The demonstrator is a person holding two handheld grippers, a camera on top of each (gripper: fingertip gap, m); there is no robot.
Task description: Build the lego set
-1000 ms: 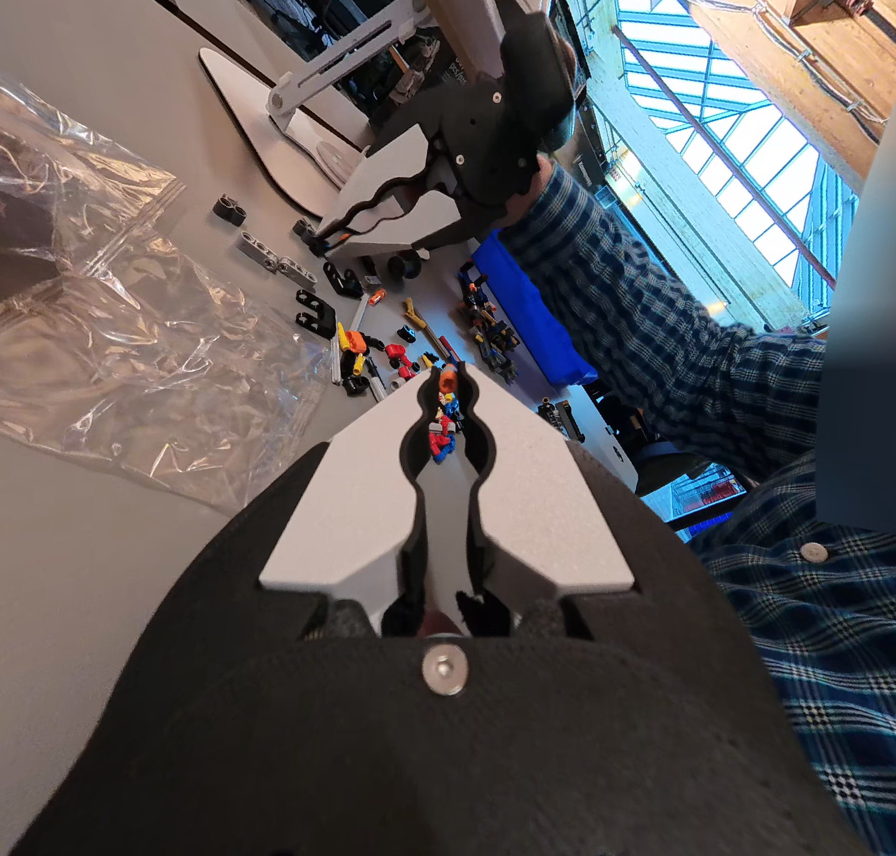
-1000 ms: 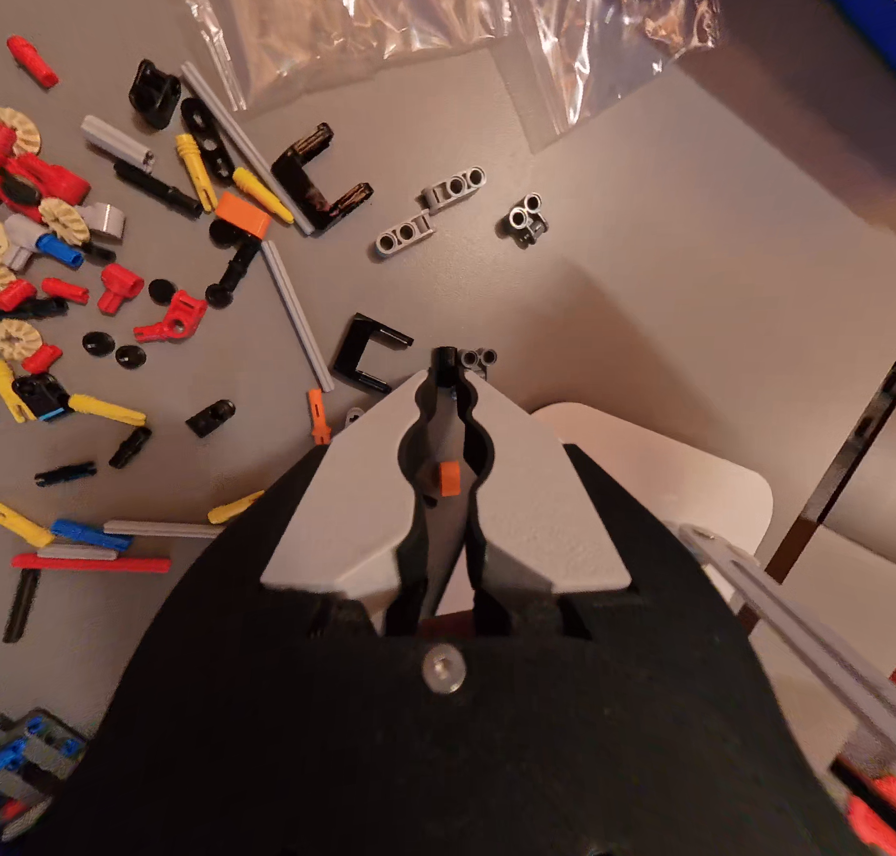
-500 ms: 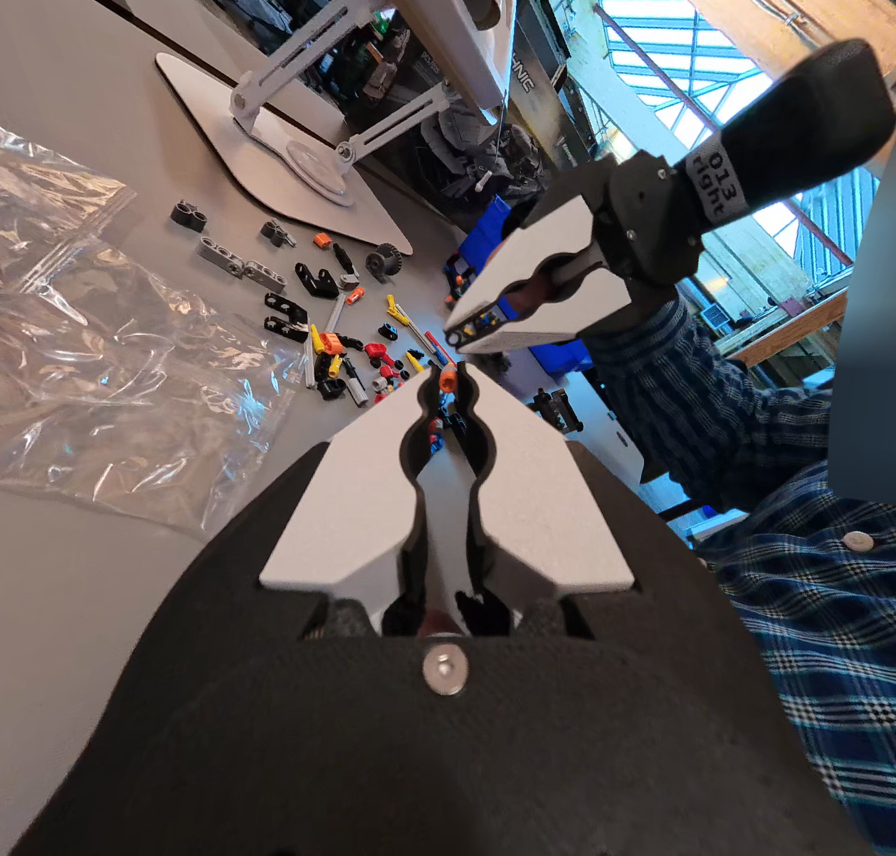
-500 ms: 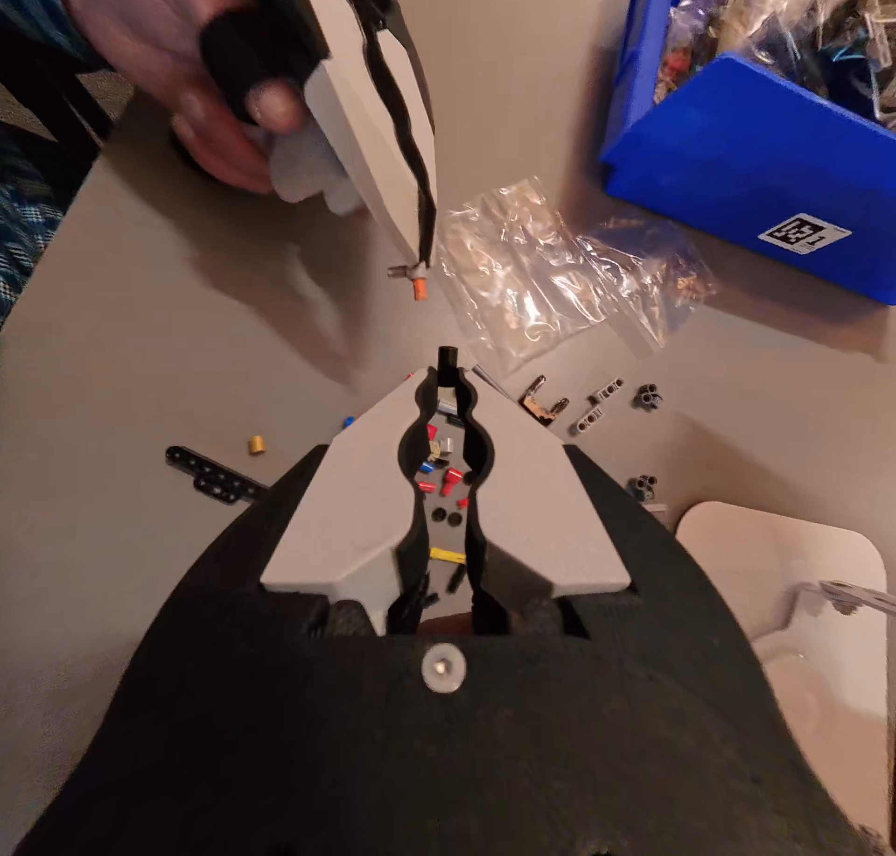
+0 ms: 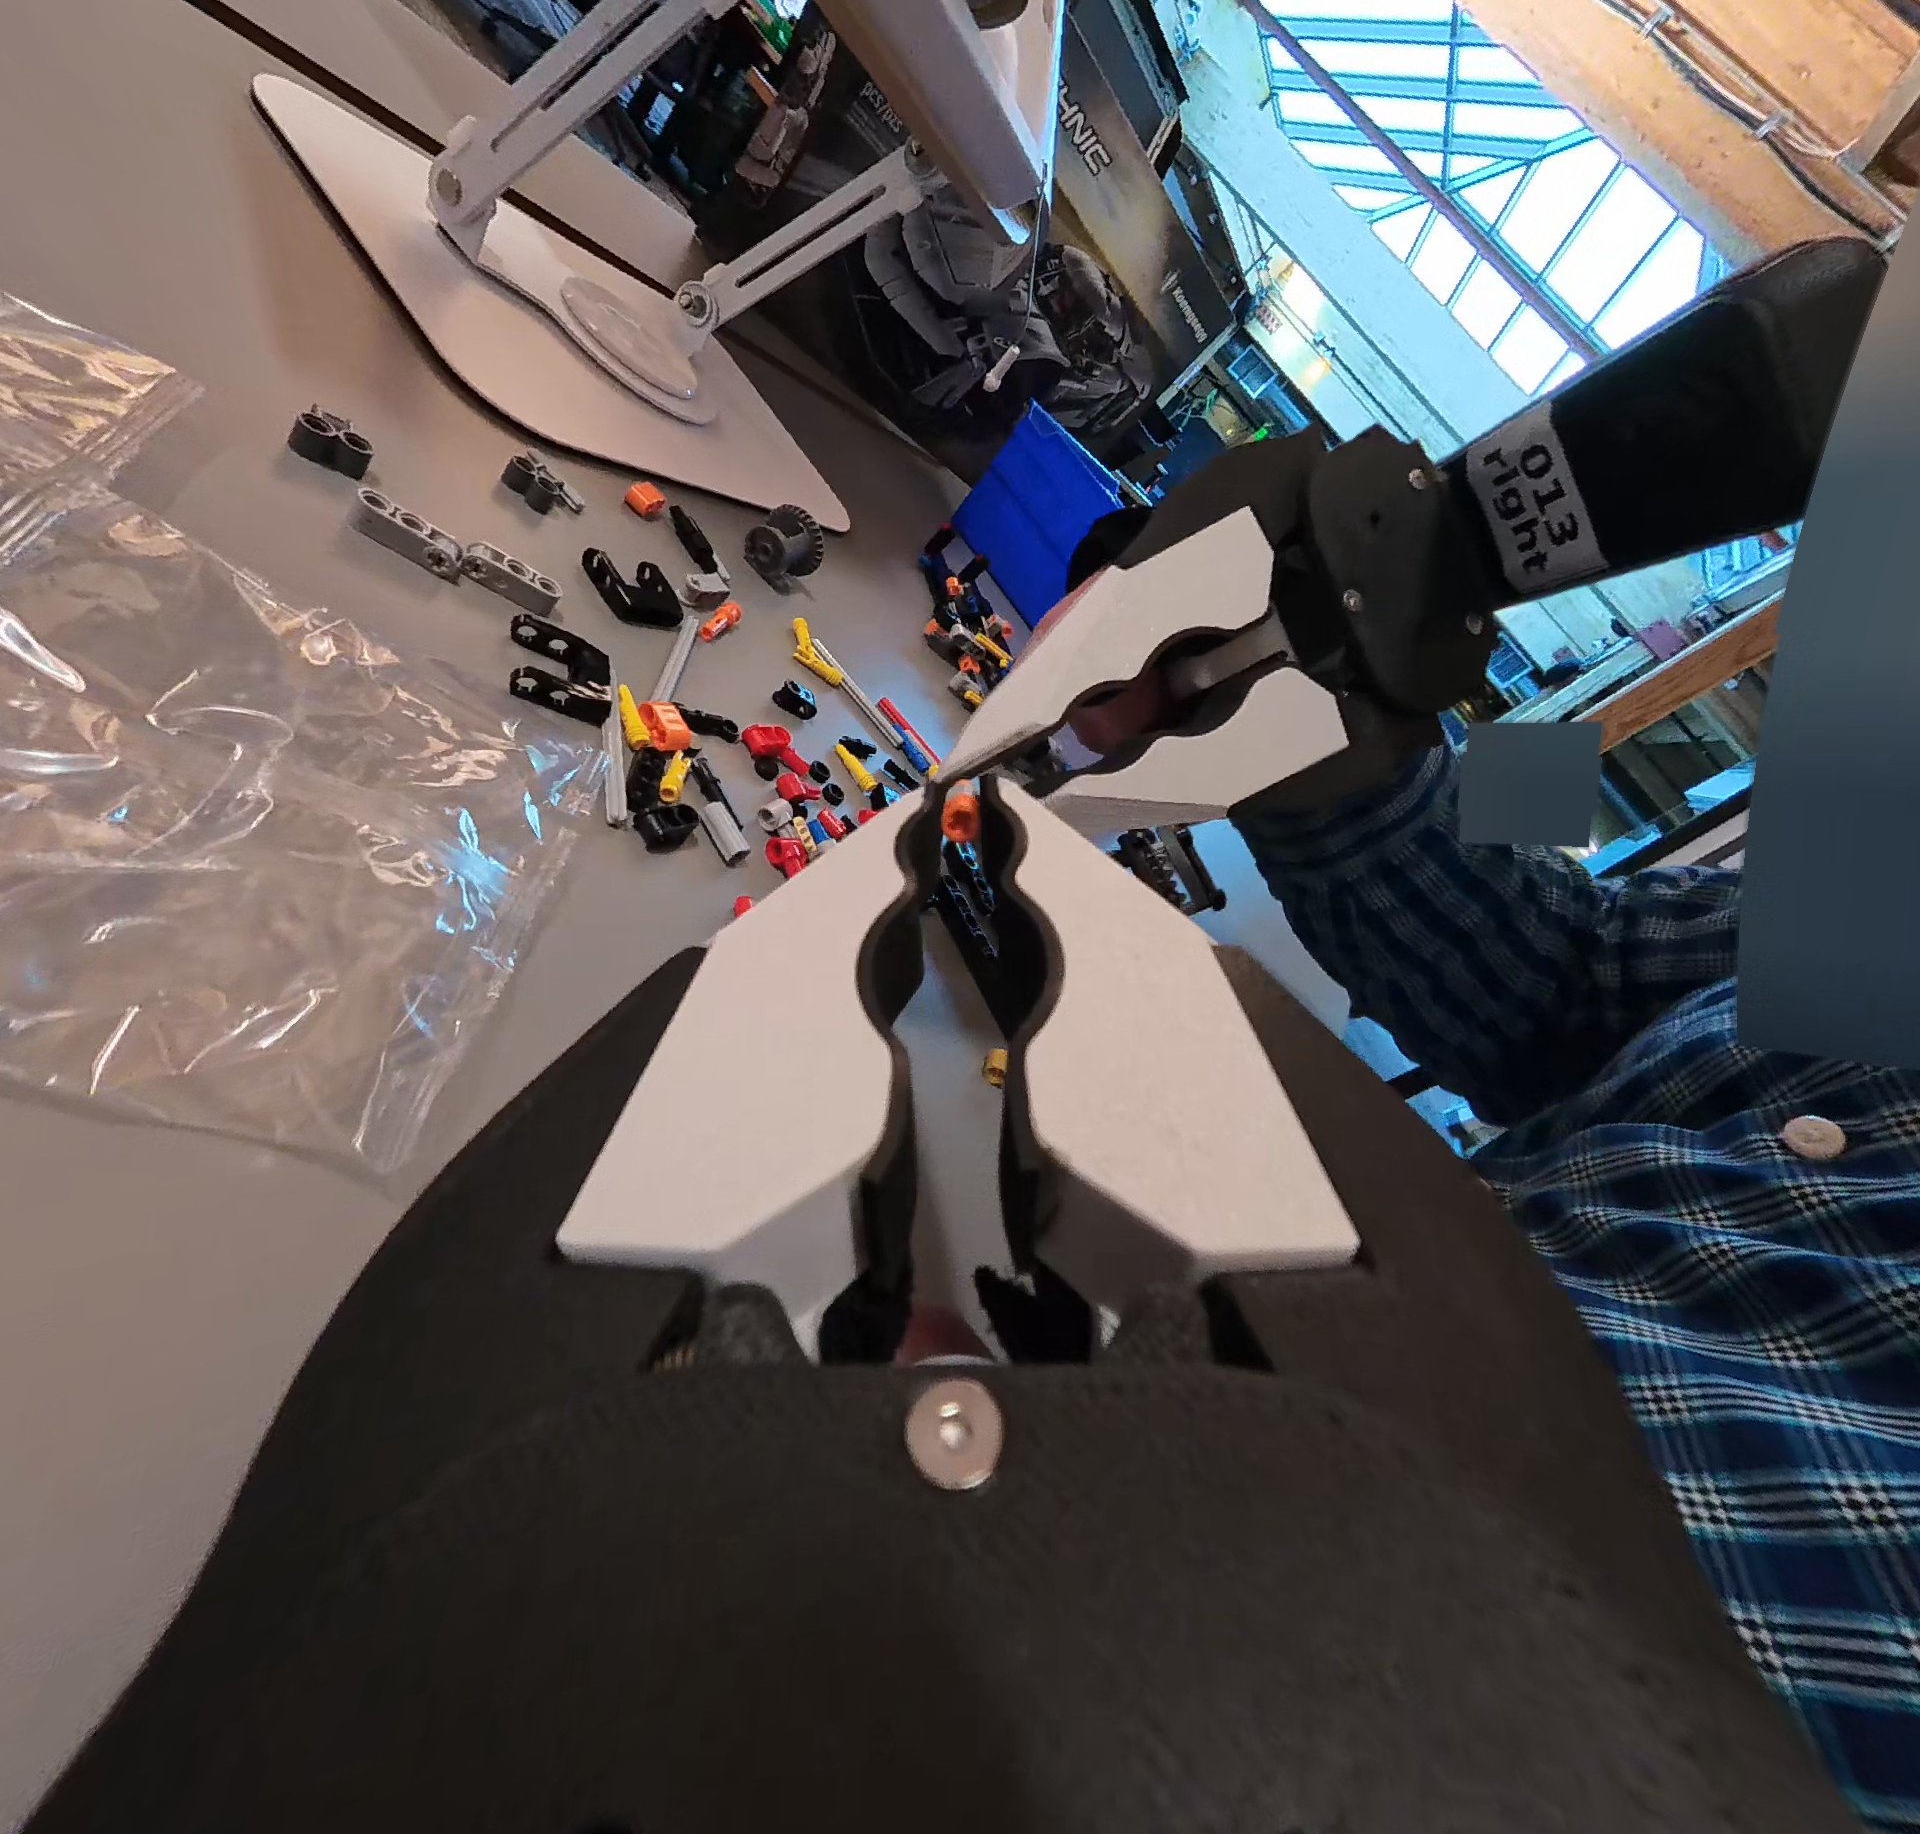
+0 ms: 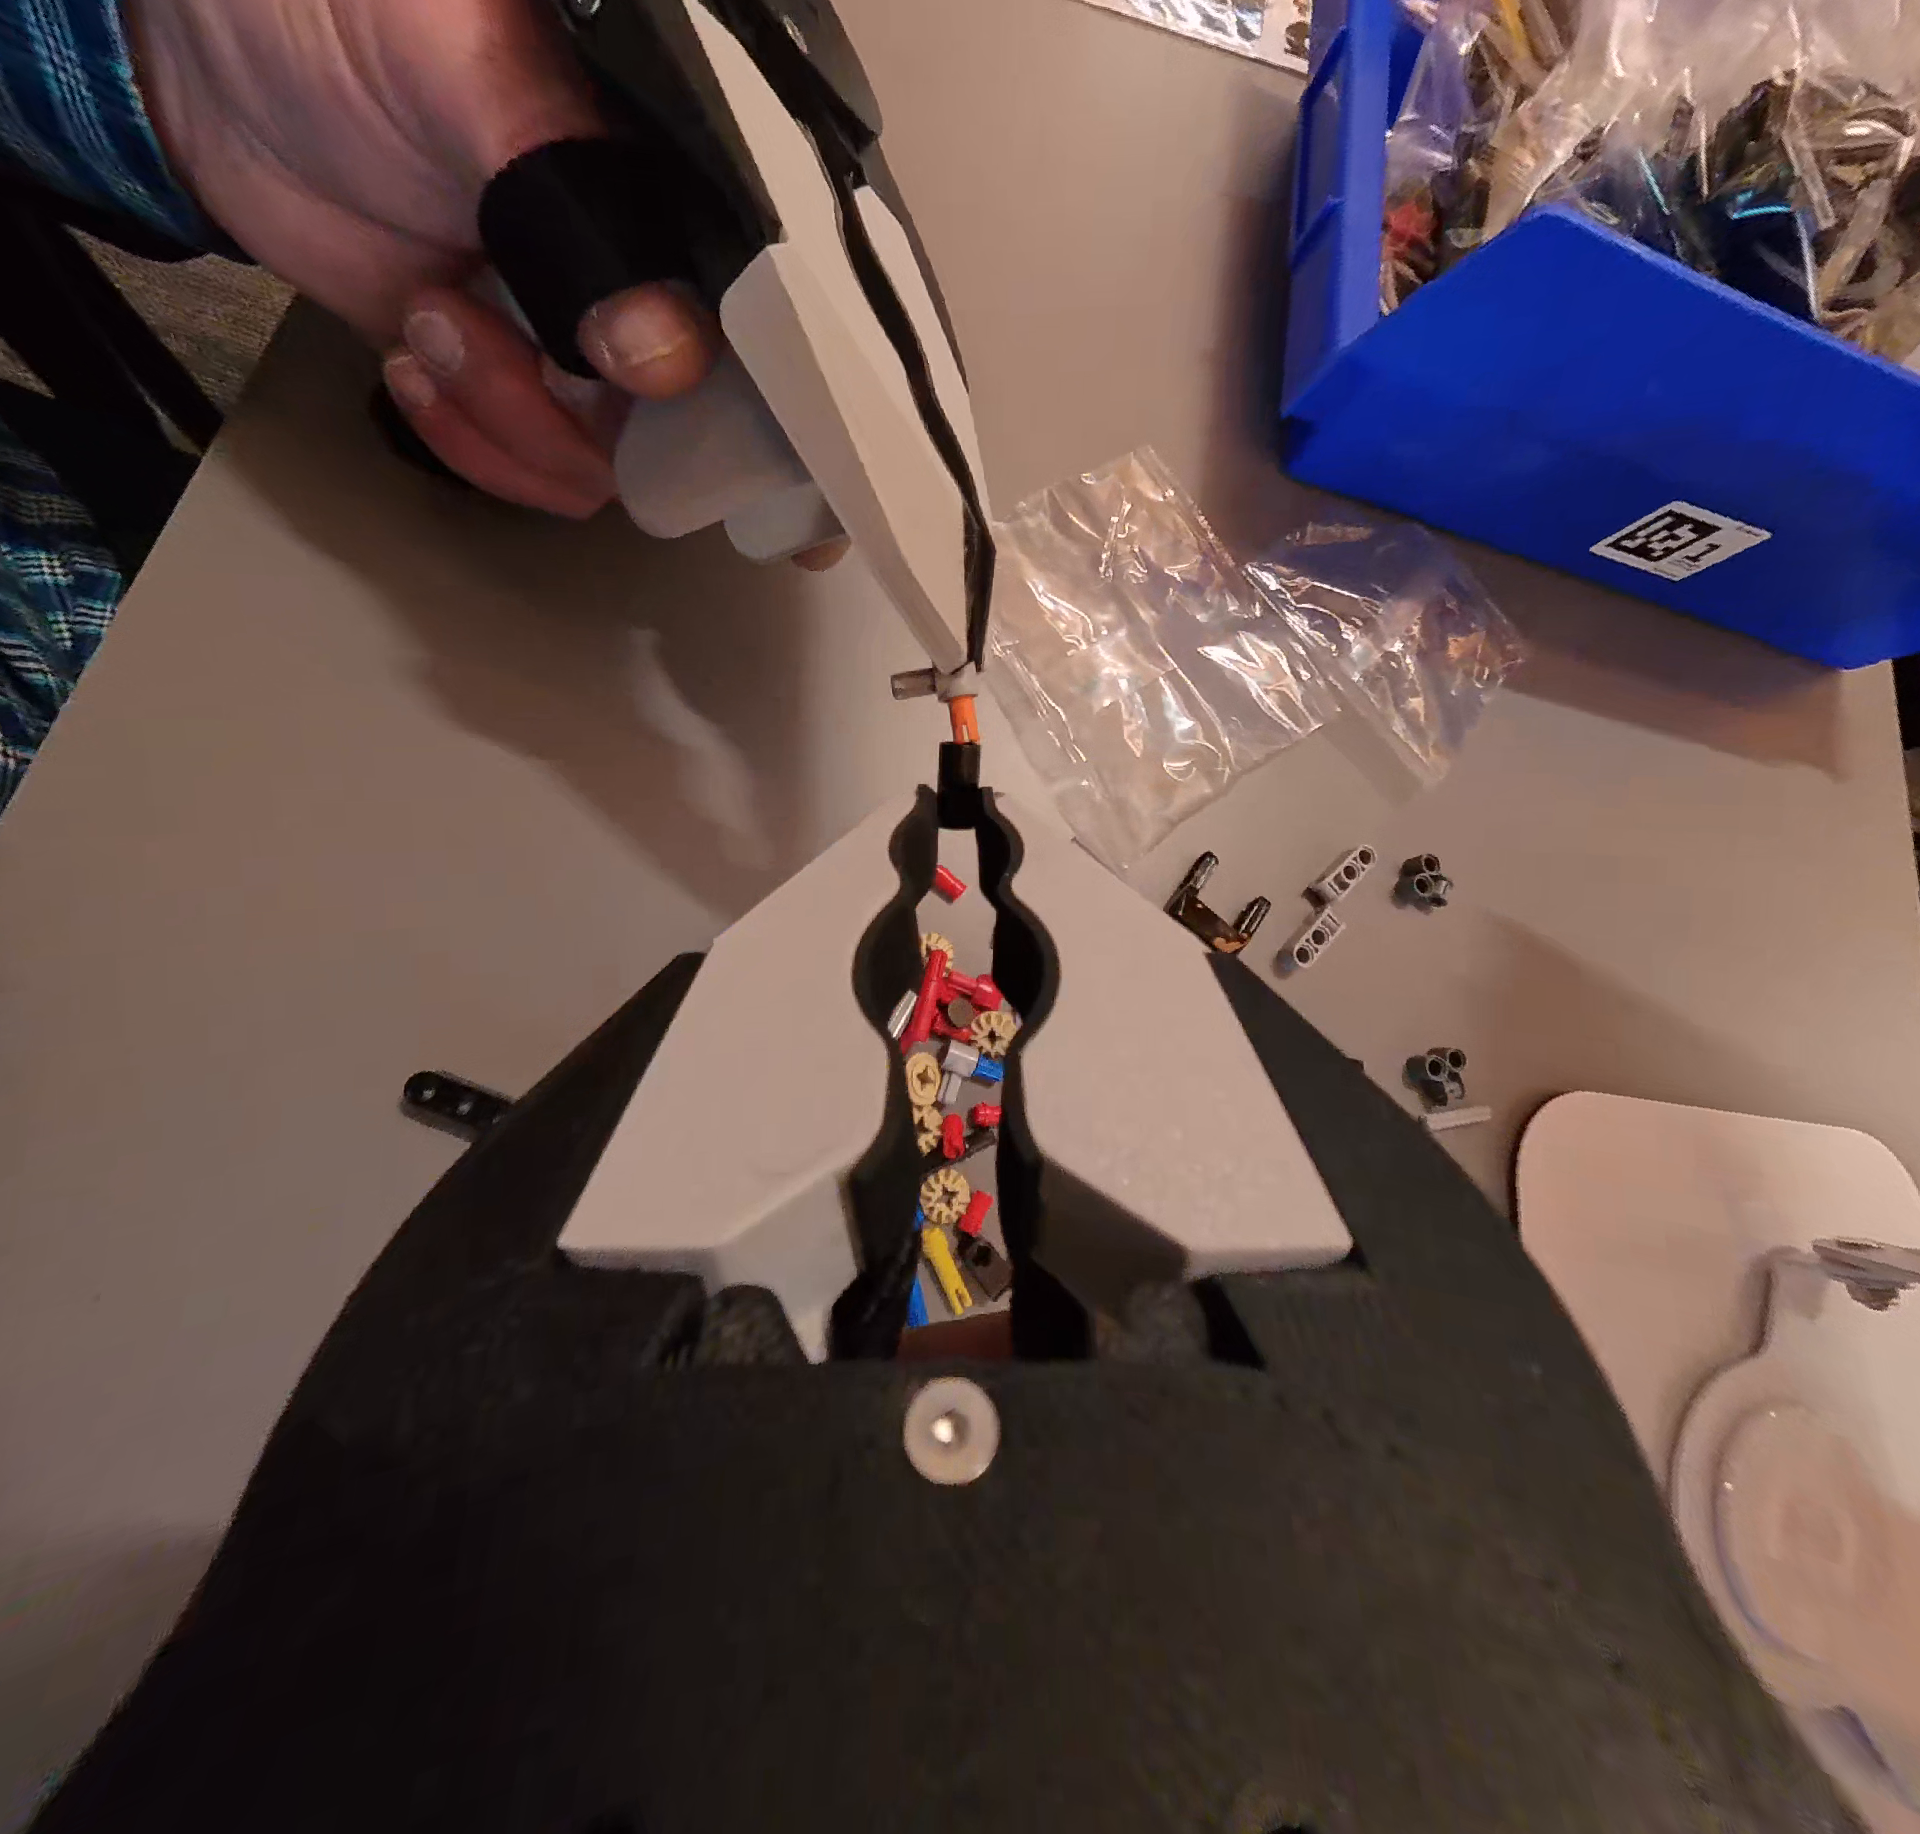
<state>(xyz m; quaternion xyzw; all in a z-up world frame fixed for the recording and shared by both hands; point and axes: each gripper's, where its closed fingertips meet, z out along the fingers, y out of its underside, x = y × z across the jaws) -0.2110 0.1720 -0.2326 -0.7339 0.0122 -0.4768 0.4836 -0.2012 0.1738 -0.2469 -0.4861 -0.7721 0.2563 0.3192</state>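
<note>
Lego pins meet tip to tip: left tool (image 5: 961, 797) pinches orange pin (image 5: 960, 818), right tool (image 6: 956, 797) black pin (image 6: 957, 768).

- The left wrist view looks along the left gripper (image 5: 961, 797), low and slanted over the grey table (image 5: 156, 1317), facing the person's plaid sleeve (image 5: 1455, 932) at right and windows upper right.
- The right wrist view looks steeply down past the right gripper (image 6: 958, 797) from well above the table (image 6: 416, 797).
- Both share the two grippers' tips close together at frame centre, the clear bag (image 5: 239, 797) (image 6: 1226, 631), the white stand base (image 5: 582, 361) (image 6: 1662, 1213) and the scattered lego pieces (image 5: 727, 745) (image 6: 951, 1057).
</note>
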